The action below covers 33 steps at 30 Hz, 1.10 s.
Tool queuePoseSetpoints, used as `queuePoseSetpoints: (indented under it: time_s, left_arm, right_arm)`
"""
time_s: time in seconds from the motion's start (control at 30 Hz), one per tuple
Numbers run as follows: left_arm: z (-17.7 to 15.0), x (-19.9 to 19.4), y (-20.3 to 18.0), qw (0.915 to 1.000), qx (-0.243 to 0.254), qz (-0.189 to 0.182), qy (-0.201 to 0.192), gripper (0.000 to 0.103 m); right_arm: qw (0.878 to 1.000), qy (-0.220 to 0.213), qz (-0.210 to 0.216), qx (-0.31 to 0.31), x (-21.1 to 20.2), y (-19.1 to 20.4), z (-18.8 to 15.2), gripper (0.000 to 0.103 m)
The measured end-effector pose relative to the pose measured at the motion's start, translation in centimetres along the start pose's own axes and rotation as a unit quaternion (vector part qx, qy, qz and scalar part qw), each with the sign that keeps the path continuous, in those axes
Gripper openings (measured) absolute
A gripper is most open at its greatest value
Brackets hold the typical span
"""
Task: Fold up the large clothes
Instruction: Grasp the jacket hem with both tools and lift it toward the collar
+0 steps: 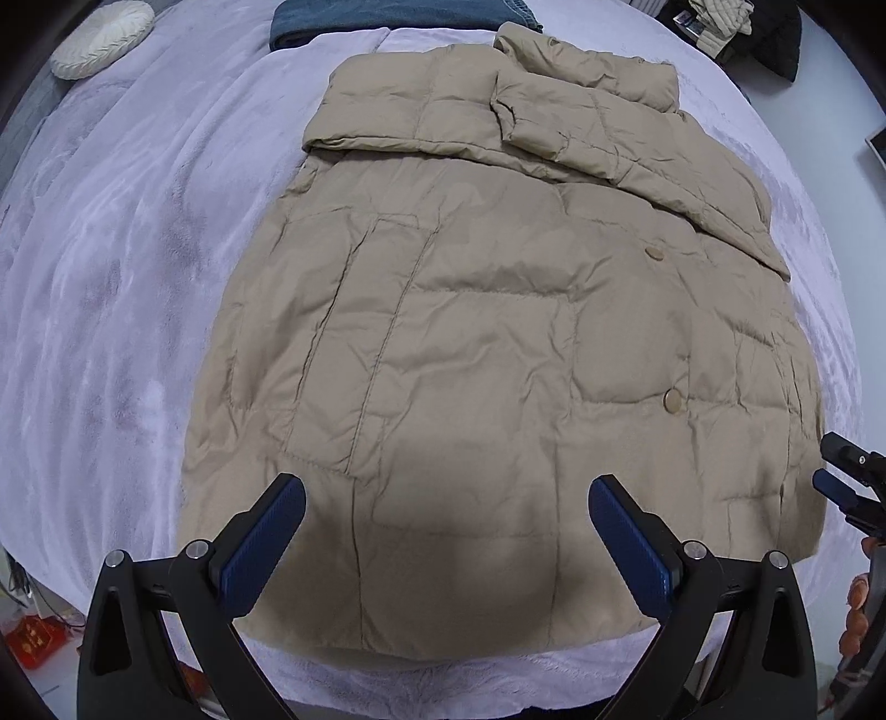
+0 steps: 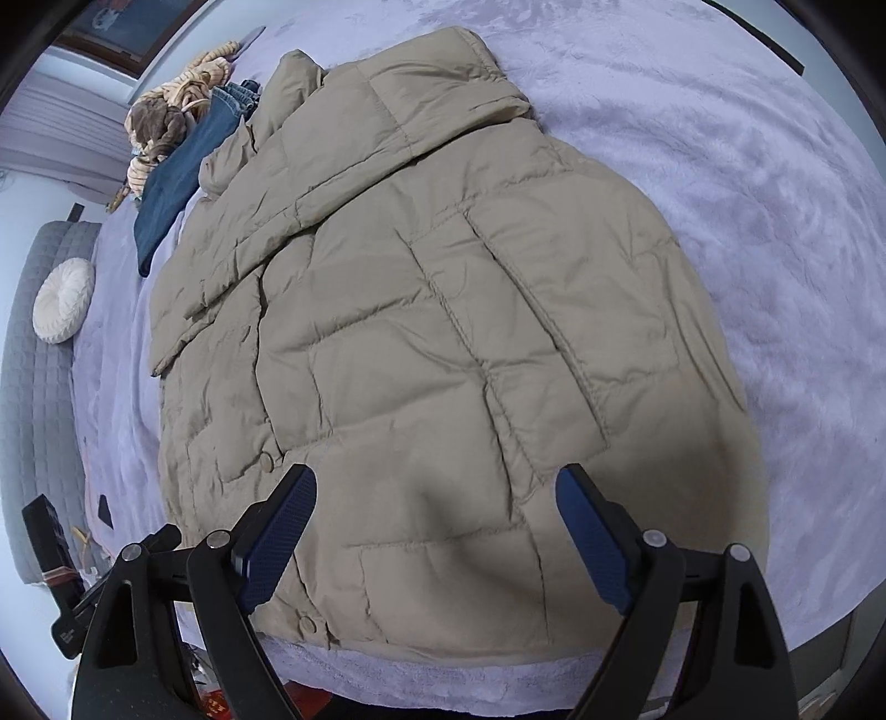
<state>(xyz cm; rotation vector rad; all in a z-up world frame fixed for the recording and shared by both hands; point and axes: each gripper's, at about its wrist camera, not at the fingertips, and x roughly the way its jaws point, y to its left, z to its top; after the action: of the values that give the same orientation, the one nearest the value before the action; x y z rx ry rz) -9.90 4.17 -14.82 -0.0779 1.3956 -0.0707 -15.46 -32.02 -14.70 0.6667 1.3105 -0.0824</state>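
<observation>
Bed w/ pale lilac fleecy blanket filled most of both views. Grey quilted headboard stood at one end, round white cushion against it. Folded jeans & a plush toy lay nearby. Soft, even light.

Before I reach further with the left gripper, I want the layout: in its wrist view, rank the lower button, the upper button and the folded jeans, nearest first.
1. Lower button, right of centre on the jacket.
2. Upper button, higher up.
3. Folded jeans, beyond the collar.
</observation>
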Motion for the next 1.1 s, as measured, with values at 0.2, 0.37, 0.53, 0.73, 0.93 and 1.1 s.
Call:
queuePoseSetpoints:
  time_s: [0.2,0.37,0.53,0.73,0.93,1.1]
  left_arm:
    - [-1.7,-0.7,0.5,0.9997,0.022,0.007,-0.005,0.102]
    - [-3.0,-1.4,0.9,0.9994,0.031,-0.002,-0.013,0.102]
    - [-4.4,-1.6,1.1,0.9991,0.041,-0.005,-0.011,0.102]
    - [-5.4,-2.4,1.2,0.9994,0.027,0.0,-0.019,0.102]
    - [-6.4,-1.5,1.2,0.9999,0.002,-0.009,-0.008,0.102]
    - [-8.1,-0.2,3.8,0.9952,-0.071,-0.066,0.012,0.102]
  right_arm:
    - [1.0,-0.009,0.002,0.014,-0.7,-0.1,-2.5,0.09]
    - [0.999,-0.016,0.007,0.028,-1.2,-0.3,-4.7,0.09]
    - [0.999,-0.02,0.011,0.041,-1.7,-0.7,-6.6,0.092]
    - [0.999,-0.016,0.009,0.049,-1.7,-1.3,-7.5,0.092]
    - [0.997,0.01,0.023,0.08,-1.1,-3.7,-7.3,0.092]
    - [0.994,0.013,0.018,0.109,-1.2,-6.9,-7.6,0.092]
